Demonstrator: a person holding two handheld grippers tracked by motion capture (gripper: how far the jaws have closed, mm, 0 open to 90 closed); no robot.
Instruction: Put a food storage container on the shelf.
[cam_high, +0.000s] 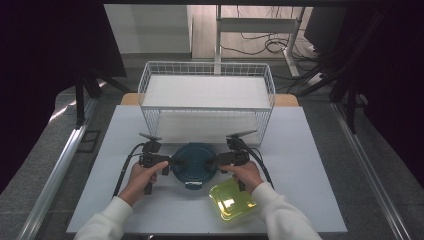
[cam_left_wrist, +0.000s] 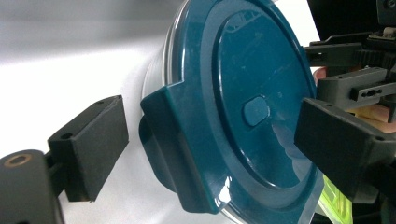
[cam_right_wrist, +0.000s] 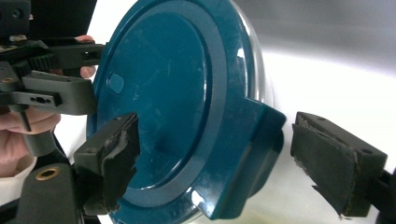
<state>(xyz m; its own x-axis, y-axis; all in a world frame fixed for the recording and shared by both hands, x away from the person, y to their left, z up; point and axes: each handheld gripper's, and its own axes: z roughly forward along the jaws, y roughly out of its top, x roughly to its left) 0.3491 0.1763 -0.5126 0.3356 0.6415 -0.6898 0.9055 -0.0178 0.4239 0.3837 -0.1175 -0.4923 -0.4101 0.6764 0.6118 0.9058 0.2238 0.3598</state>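
A round container with a dark teal lid (cam_high: 194, 161) sits on the white table (cam_high: 300, 165), just in front of a white wire basket (cam_high: 207, 90) and between the two hand-held grippers. The left gripper (cam_high: 170, 161) comes at it from the left side, and in the left gripper view its jaws stand spread on either side of one of the lid's side latches (cam_left_wrist: 175, 140), the pads (cam_left_wrist: 91, 140) clear of the plastic with a gap showing. The right gripper (cam_high: 219, 161) meets the container from the opposite side; in the right gripper view its jaws are likewise spread around the other latch (cam_right_wrist: 254, 154), one pad (cam_right_wrist: 119, 154) over the lid's top face and the other out beyond the latch, neither visibly pressing on it. A translucent yellow-green container (cam_high: 231, 199) lies on the table just in front of the teal one, under the person's right hand (cam_high: 246, 174), with the left hand (cam_high: 142, 175) wrapped around the other gripper's handle
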